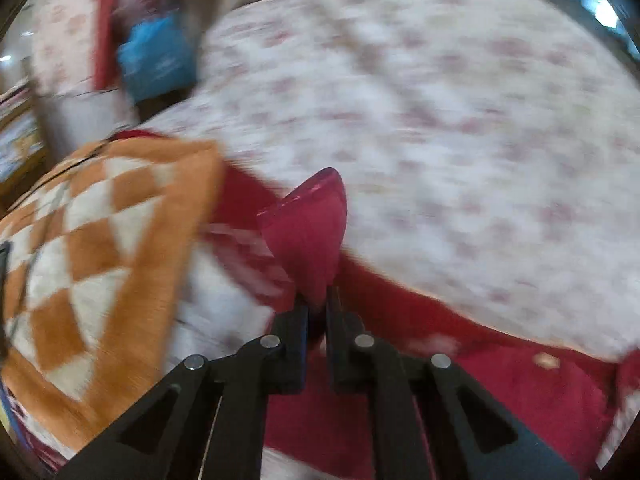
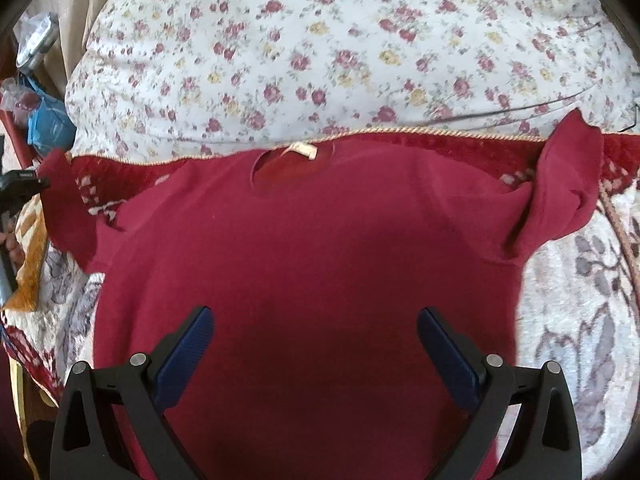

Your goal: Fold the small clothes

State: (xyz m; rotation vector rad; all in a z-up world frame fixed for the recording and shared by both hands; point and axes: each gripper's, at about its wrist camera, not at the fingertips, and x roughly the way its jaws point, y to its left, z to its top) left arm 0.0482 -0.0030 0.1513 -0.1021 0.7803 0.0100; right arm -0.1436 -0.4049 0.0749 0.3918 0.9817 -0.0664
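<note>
Left wrist view, grip: the left gripper (image 1: 317, 304) has its jaws closed down on a pinch of the red shirt (image 1: 310, 232), which stands up as a peaked flap beyond the fingertips; the frame is smeared, so finer detail is unreadable
Left wrist view, surroundings: an orange checked cloth (image 1: 100, 248) lies to the left; the floral bedspread (image 1: 440, 120) fills the far side
Right wrist view, grip: the right gripper (image 2: 314, 340) has its jaws spread wide and holds nothing; it hovers over the shirt's lower body
Right wrist view, garment: the red shirt (image 2: 304, 240) lies flat on a patterned blanket (image 2: 568, 320), neckline and label (image 2: 302, 150) toward the floral bedspread (image 2: 320, 40); the left sleeve (image 2: 64, 208) is raised at the view's left edge, the right sleeve (image 2: 568, 188) lies rumpled
Step in hand, judged: folding the left sleeve inward
Doing it well: carry the sleeve low across the chest; keep the pinch firm until it lies flat; the free gripper could pin the body so it does not drag
</note>
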